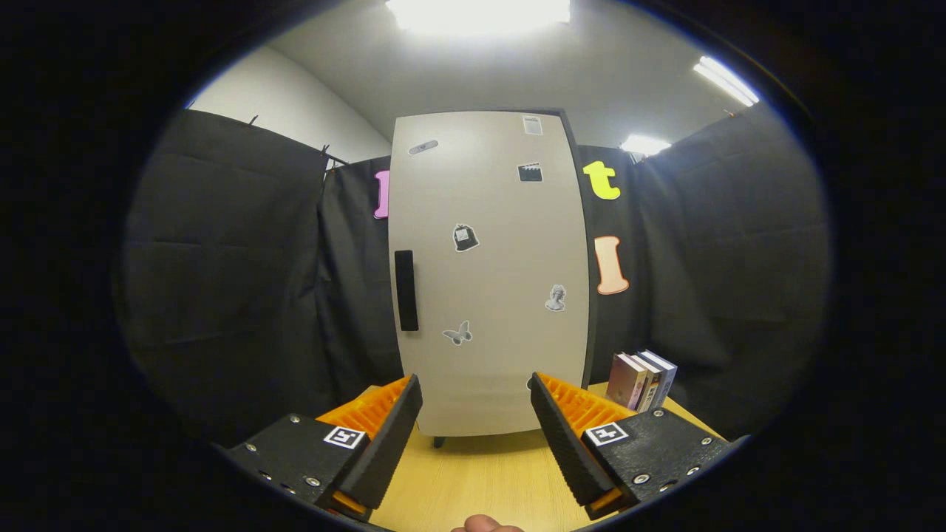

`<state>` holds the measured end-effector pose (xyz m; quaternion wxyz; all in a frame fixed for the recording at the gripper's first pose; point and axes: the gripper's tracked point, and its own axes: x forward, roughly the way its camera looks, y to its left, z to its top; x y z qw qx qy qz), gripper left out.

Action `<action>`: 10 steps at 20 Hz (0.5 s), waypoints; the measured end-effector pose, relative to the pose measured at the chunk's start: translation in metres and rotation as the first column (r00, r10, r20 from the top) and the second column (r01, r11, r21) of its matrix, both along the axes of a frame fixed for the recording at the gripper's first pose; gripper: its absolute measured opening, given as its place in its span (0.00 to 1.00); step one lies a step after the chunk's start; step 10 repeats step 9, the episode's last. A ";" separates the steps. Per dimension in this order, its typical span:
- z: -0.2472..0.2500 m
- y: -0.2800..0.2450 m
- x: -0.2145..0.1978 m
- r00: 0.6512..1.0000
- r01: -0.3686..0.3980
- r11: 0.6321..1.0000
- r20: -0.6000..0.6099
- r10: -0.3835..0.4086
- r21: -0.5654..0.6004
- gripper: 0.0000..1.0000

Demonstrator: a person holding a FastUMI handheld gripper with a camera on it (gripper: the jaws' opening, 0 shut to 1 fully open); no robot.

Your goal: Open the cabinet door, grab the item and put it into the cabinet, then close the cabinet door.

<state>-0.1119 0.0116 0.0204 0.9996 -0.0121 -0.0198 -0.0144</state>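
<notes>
1. Black cloth walls (pixel 222 244) close off the booth under bright ceiling lights (pixel 479 13), with a pale wooden surface (pixel 480 473) below.
2. At centre stands a tall beige cabinet (pixel 510 369), its door shut and dotted with small stickers (pixel 465 238); a black vertical handle (pixel 406 290) sits by the door's left edge.
3. Between the cabinet's base and the camera, the gripper (pixel 477 403) hangs with its fingers spread wide, nothing between them, just short of the door.
4. To the right of the cabinet, a small row of upright books (pixel 640 380) stands on the surface, near the right finger and beyond it.
5. Below the fingers, a fingertip of the person's hand (pixel 484 524) peeks in.
</notes>
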 end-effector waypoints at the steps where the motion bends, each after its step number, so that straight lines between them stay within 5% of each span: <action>1: 0.000 0.001 -0.001 1.000 -0.003 1.000 0.002 0.003 0.001 0.92; 10: 0.001 0.003 -0.009 1.000 -0.019 1.000 0.009 0.019 -0.004 0.92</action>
